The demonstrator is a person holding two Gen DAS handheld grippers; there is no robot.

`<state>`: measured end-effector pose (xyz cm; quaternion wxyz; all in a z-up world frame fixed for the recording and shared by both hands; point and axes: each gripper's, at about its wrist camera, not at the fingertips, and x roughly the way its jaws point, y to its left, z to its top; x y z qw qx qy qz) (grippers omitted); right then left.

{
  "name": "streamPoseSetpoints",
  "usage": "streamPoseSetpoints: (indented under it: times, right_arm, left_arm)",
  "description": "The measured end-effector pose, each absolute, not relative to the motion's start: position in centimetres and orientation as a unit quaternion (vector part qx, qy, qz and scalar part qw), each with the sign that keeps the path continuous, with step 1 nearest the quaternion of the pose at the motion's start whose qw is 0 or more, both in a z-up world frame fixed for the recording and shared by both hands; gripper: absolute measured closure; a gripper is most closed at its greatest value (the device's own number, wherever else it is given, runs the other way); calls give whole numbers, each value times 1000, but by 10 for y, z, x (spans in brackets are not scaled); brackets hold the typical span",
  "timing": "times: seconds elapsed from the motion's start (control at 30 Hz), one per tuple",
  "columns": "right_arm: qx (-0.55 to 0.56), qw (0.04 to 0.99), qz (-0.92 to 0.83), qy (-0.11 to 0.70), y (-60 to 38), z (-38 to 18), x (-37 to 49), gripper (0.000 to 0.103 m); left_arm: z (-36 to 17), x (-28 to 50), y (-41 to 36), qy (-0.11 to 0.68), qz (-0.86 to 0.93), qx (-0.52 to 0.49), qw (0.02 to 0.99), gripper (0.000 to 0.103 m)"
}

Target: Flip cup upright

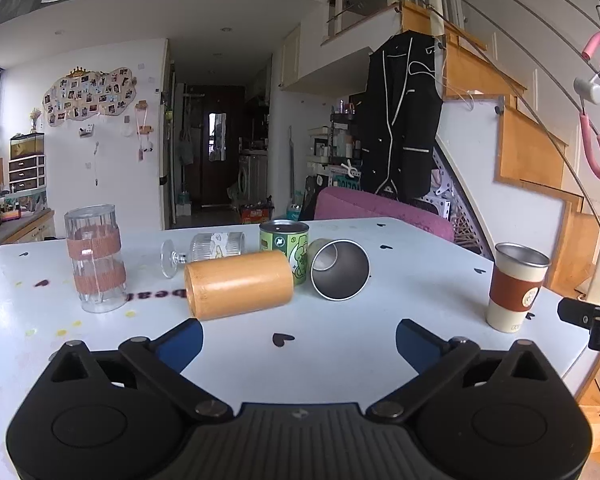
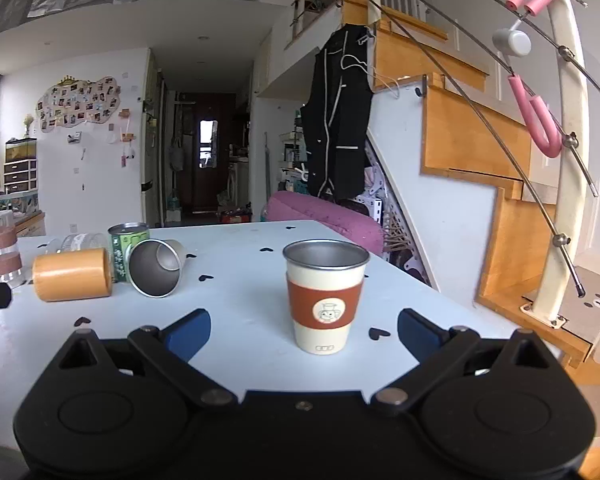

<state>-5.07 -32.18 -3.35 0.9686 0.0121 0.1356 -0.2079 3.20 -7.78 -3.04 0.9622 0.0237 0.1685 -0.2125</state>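
A steel cup [image 1: 339, 269] lies on its side on the white table [image 1: 340, 352], mouth toward me; it also shows in the right wrist view [image 2: 156, 266]. A wooden cylinder cup [image 1: 239, 283] lies on its side to its left, also seen in the right wrist view [image 2: 73, 274]. A stemmed glass [image 1: 204, 250] lies on its side behind. A cream cup with a brown sleeve [image 2: 326, 295] stands upright, also in the left wrist view [image 1: 516, 286]. My left gripper [image 1: 299, 342] is open and empty in front of the wooden cup. My right gripper [image 2: 304, 336] is open, just in front of the sleeved cup.
A green can [image 1: 286, 250] stands behind the lying cups. A clear ribbed tumbler with brown bands [image 1: 95, 258] stands upright at the left. The table's right edge [image 2: 440, 292] drops toward a wooden staircase [image 2: 480, 152]. A pink chair back [image 1: 380, 208] is beyond the far edge.
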Motion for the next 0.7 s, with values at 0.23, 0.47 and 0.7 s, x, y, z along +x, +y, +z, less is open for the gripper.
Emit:
streamPoseSetpoints:
  times: [0.23,0.47,0.7]
  right_arm:
    - [1,970,-205,131,-313,-33,-52,1]
    - [-5,971,-204,126,-309,-31,-55,1]
    - [-8,971,-205,124,-309,-29,-56,1]
  left_arm:
    - [-31,28,-80,170,-207,30,963,0]
    - [-31,28,-80,171,-205,29,963,0]
    - [-31,28,-83,171,-205,31,963,0]
